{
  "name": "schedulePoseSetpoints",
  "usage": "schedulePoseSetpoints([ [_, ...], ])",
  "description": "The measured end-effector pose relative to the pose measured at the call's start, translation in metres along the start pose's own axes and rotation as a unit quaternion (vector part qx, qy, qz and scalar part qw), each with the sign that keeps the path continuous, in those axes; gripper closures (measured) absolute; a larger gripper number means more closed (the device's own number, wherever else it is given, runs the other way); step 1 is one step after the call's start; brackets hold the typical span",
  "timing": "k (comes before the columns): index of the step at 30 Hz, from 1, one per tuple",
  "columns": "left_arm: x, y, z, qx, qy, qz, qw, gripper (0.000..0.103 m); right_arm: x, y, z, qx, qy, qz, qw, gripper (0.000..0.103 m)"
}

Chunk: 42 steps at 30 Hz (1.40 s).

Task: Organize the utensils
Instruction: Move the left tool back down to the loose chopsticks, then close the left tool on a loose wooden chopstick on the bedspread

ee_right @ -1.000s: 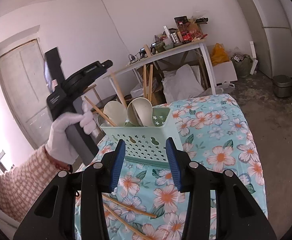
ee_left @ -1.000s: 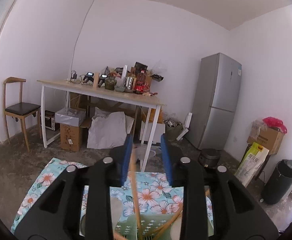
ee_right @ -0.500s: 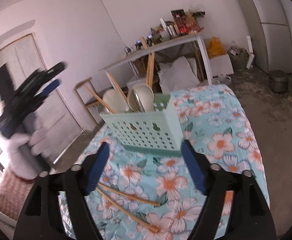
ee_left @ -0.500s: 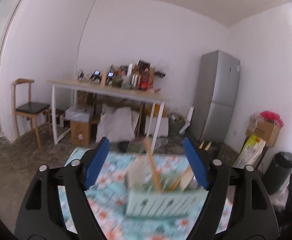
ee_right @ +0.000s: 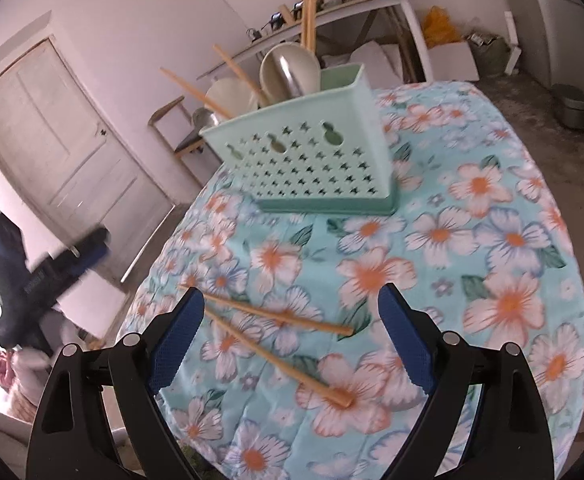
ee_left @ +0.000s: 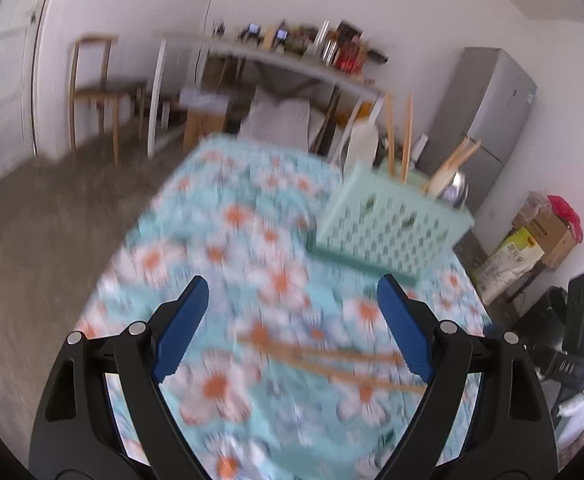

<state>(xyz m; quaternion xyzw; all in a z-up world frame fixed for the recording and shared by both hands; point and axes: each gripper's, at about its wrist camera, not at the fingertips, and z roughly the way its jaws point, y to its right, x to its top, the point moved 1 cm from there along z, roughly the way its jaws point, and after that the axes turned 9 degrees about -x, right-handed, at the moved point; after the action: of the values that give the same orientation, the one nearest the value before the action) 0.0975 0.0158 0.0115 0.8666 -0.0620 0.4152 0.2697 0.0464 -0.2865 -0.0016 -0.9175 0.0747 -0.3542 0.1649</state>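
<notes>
Two slender wooden chopsticks lie on flowered cloth

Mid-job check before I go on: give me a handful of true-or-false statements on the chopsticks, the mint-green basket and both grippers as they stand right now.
1. Two loose wooden chopsticks lie on the floral tablecloth. True.
2. The right gripper is clamped on a chopstick. False: its jaws are opening, with the chopsticks on the cloth beneath the gap, not gripped.
3. The mint-green perforated plastic basket holds pale spoons and upright chopsticks. True.
4. The basket lies tipped on its side. False: it stands upright on the cloth.
5. The left gripper holds a spoon. False: its opening jaws hold nothing.
</notes>
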Motion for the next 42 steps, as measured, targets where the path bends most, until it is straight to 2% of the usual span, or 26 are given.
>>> schedulePoseSetpoints([
  [5,-0.024,-0.005,0.02,-0.044,-0.043,-0.058,0.9964,0.022,-0.001,-0.001,-0.003,0.002,-0.004,-0.003,1.0,0.017],
  [7,-0.034,-0.005,0.032,-0.081,-0.071,-0.097,0.9895,0.027,-0.003,0.001,-0.003,0.0,-0.007,0.001,1.0,0.017],
  [9,-0.046,-0.007,0.048,-0.108,-0.106,-0.143,0.9782,0.036,-0.006,0.005,-0.003,0.001,-0.009,0.01,1.0,0.017],
  [13,-0.07,-0.013,0.07,-0.133,-0.147,-0.213,0.9566,0.042,-0.01,0.012,-0.003,0.001,-0.011,0.022,1.0,0.017],
  [18,-0.077,-0.034,0.082,-0.148,-0.122,-0.295,0.9361,0.047,-0.014,0.021,-0.001,0.002,-0.015,0.034,0.999,0.017],
  [19,-0.077,-0.037,0.084,-0.148,-0.115,-0.309,0.9325,0.05,-0.014,0.023,0.0,0.002,-0.016,0.036,0.999,0.017],
  [21,-0.078,-0.042,0.089,-0.138,-0.109,-0.325,0.9292,0.062,-0.014,0.025,0.002,0.002,-0.018,0.039,0.999,0.017],
  [28,-0.082,-0.046,0.092,-0.117,-0.103,-0.337,0.9285,0.088,-0.015,0.028,0.005,0.002,-0.02,0.042,0.999,0.017],
  [30,-0.081,-0.052,0.09,-0.123,-0.101,-0.34,0.9269,0.089,-0.015,0.029,0.005,0.003,-0.02,0.044,0.999,0.017],
  [34,-0.08,-0.05,0.084,-0.122,-0.096,-0.322,0.9339,0.09,-0.014,0.029,0.004,0.002,-0.019,0.043,0.999,0.017],
  [40,-0.079,-0.067,0.048,-0.086,-0.073,-0.316,0.9421,0.09,-0.014,0.029,0.003,-0.007,-0.018,0.033,0.999,0.017],
  [42,-0.08,-0.082,0.037,-0.071,-0.059,-0.326,0.9407,0.09,-0.014,0.028,0.006,-0.013,-0.022,0.028,0.999,0.017],
])
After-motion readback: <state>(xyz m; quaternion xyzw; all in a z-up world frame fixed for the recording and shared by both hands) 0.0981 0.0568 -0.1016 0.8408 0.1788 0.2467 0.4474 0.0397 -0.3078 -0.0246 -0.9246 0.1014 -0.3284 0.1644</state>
